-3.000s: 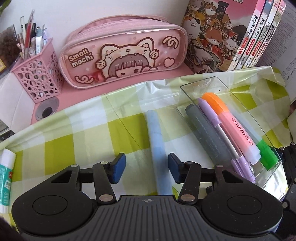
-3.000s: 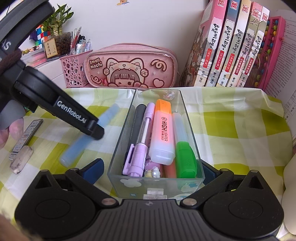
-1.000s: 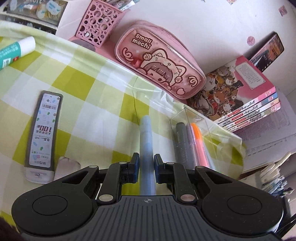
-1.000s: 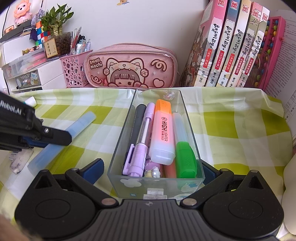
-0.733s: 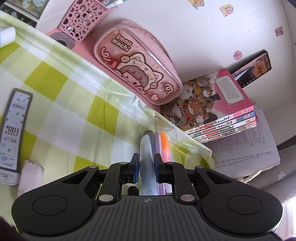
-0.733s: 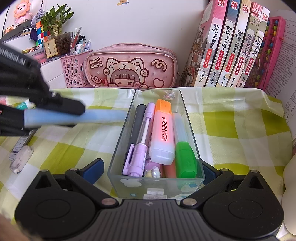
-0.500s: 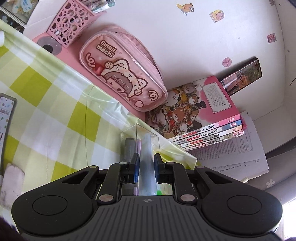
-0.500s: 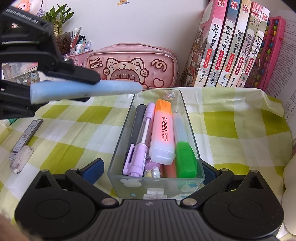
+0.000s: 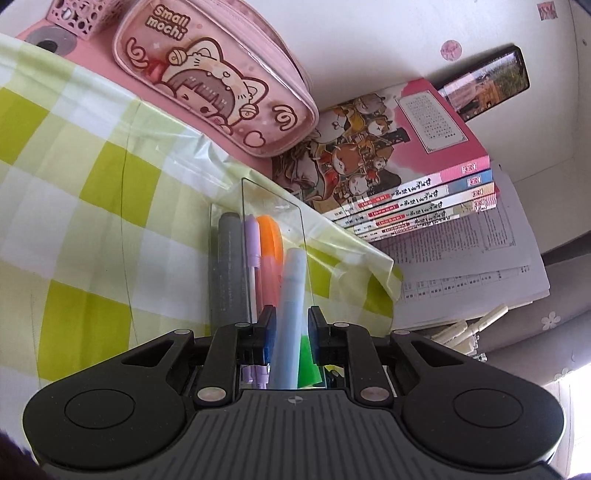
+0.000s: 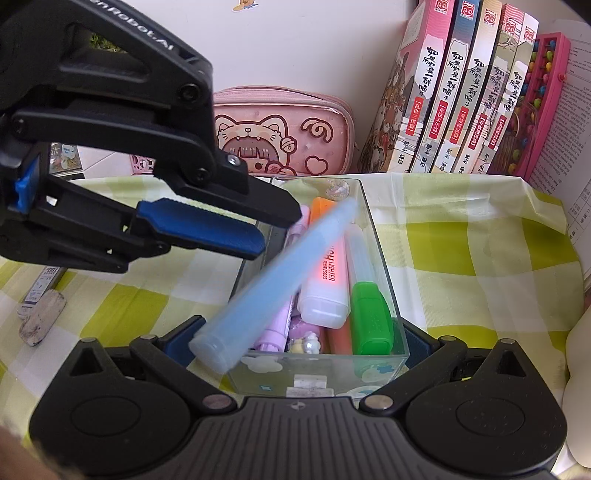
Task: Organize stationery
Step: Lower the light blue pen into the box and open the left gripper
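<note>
Left wrist view: left gripper [image 9: 290, 334] jaws slightly parted, blue pen [image 9: 290, 306] loose between.

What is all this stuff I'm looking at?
clear box: one, transparent, on cloth
blue pen: one, pale blue, tilted over box
pens in box: several; grey, lilac, orange, green
pencil case: one, pink, behind box
books: several, upright, back right
abacus: one, pink, beside books
pen holder: one, pink, back left
eraser: one, grubby white, left
cloth: one, green-white checked
left gripper: black, above box
right gripper: black, fingers flanking box
</note>
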